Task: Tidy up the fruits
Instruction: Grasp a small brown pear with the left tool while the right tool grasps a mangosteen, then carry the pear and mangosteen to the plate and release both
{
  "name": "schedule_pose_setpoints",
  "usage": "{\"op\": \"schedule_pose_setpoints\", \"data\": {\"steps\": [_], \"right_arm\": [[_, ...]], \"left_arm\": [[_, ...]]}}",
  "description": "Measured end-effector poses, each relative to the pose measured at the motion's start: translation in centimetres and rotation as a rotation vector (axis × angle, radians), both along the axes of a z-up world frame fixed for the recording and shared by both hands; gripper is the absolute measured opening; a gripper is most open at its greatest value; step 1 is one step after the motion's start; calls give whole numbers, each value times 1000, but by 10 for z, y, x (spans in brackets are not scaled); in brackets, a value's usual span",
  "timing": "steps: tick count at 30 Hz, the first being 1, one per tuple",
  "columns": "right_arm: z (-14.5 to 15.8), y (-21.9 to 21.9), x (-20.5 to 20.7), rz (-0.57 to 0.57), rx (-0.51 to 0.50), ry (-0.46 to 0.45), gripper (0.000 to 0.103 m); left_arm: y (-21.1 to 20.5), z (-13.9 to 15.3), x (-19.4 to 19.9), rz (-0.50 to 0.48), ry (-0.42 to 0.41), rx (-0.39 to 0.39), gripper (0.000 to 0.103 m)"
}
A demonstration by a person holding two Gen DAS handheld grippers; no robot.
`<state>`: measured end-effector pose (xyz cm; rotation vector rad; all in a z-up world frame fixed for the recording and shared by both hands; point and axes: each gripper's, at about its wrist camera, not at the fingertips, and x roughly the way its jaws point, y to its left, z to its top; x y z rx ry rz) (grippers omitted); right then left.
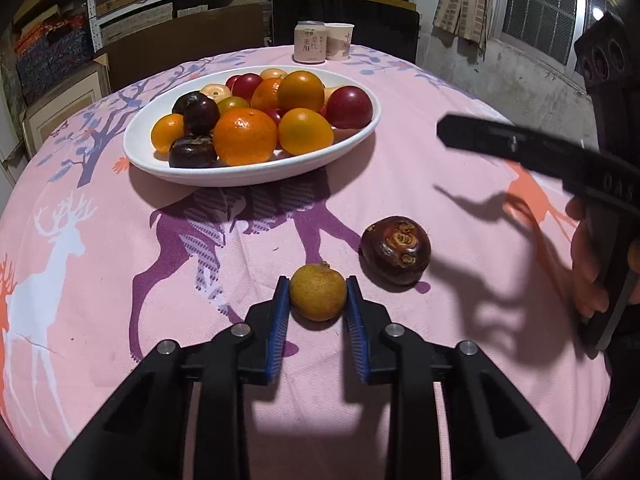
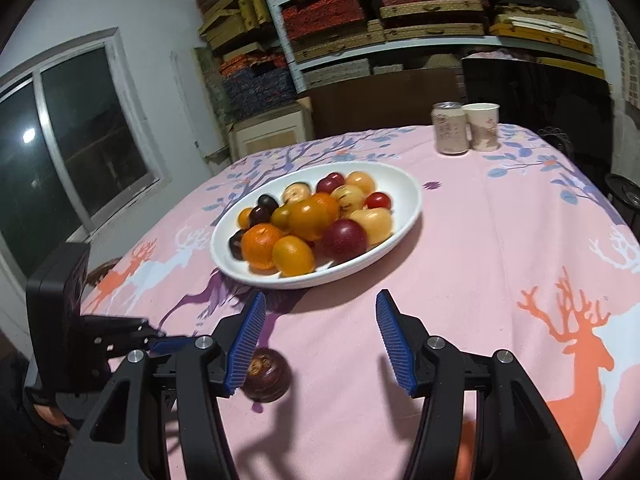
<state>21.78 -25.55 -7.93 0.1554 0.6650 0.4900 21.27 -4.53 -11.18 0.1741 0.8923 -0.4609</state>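
Observation:
My left gripper (image 1: 317,294) is shut on a small yellow-brown fruit (image 1: 317,298) that rests on the pink tablecloth. A dark brown round fruit (image 1: 396,250) lies just right of it, and it also shows in the right wrist view (image 2: 267,376), partly behind my right gripper's left finger. My right gripper (image 2: 320,340) is open and empty above the cloth, and it shows at the right of the left wrist view (image 1: 520,148). A white oval bowl (image 1: 160,160) holds several oranges, plums and other fruits; it also shows in the right wrist view (image 2: 404,188).
A drink can (image 1: 308,42) and a paper cup (image 1: 339,41) stand at the table's far edge. Shelves with stacked boxes and a dark chair back are behind the table. A window is at the side.

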Motion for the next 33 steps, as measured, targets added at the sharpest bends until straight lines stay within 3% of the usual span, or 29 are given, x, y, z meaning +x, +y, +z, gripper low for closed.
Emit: {"op": "schedule_pose_setpoints", "data": {"steps": [7,11,15,18,19,20,28,33], "right_arm": [[-12,42,-10,193,-127,43,58],[-18,58,-11,200,-207,58,58],[-31,67,0,176,-268,141,58],[-32,69,-1,177,-281,137,59],[-32,68,-1,174,-284,134,55],[-31,69,-2,181,-280,130,42],[-30,55,1,159,-220,139,42],[-23,52,-5,157,-191,91,42]], "left_arm": [[27,15,4,83,-41,-92,27],[41,19,9,124,-27,-138,27],[40,18,10,122,-18,-135,27],[38,17,8,113,-17,-122,27],[37,16,8,113,-17,-114,27],[36,15,8,113,-18,-107,27],[35,14,8,120,-24,-87,27],[35,15,7,127,-32,-83,27]]}}
